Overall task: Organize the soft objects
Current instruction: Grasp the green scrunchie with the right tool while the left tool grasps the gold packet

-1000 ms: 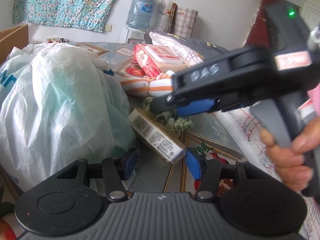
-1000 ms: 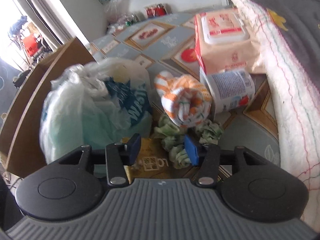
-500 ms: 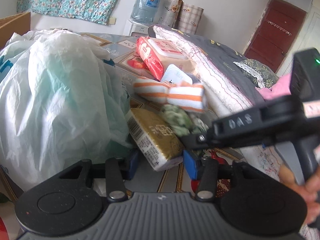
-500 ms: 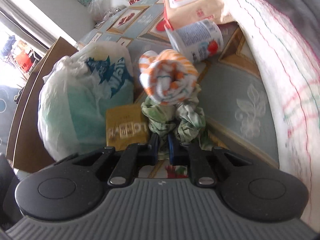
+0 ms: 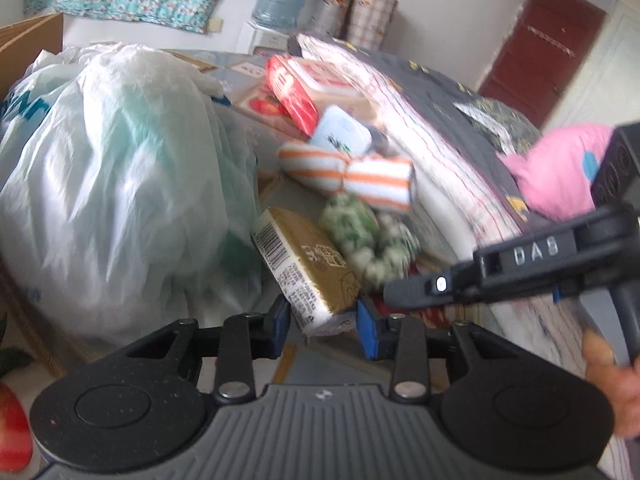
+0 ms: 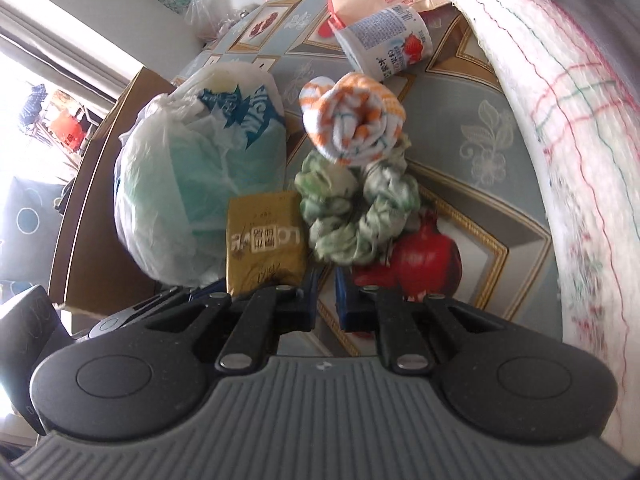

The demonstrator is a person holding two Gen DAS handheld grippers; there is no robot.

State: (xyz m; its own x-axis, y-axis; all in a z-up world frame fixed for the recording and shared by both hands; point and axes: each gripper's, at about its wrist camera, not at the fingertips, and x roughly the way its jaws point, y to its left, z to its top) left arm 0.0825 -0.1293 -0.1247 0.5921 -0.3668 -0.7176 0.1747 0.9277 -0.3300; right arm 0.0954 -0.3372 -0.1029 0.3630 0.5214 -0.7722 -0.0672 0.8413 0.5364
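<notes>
A green-and-white scrunchie [image 6: 356, 216] lies on the patterned tablecloth, also in the left wrist view [image 5: 368, 240]. My right gripper [image 6: 327, 300] is shut on its near edge; in the left wrist view it comes in from the right [image 5: 394, 290]. A rolled orange-and-white striped towel [image 6: 352, 120] lies just behind the scrunchie, also in the left wrist view [image 5: 348, 176]. A gold tissue pack [image 5: 308, 268] lies left of the scrunchie. My left gripper [image 5: 322, 320] is open, its blue pads either side of the pack's near end.
A big white plastic bag [image 5: 112, 184] fills the left, a cardboard box [image 6: 104, 184] behind it. A wet-wipes pack [image 5: 304, 88], a yoghurt cup [image 6: 384, 40], a folded blanket [image 6: 576, 112] and a pink plush [image 5: 560, 172] lie beyond and to the right.
My right gripper came down and closed on the scrunchie, then drew back with it. My left gripper moved forward until its pads stand around the gold pack's end.
</notes>
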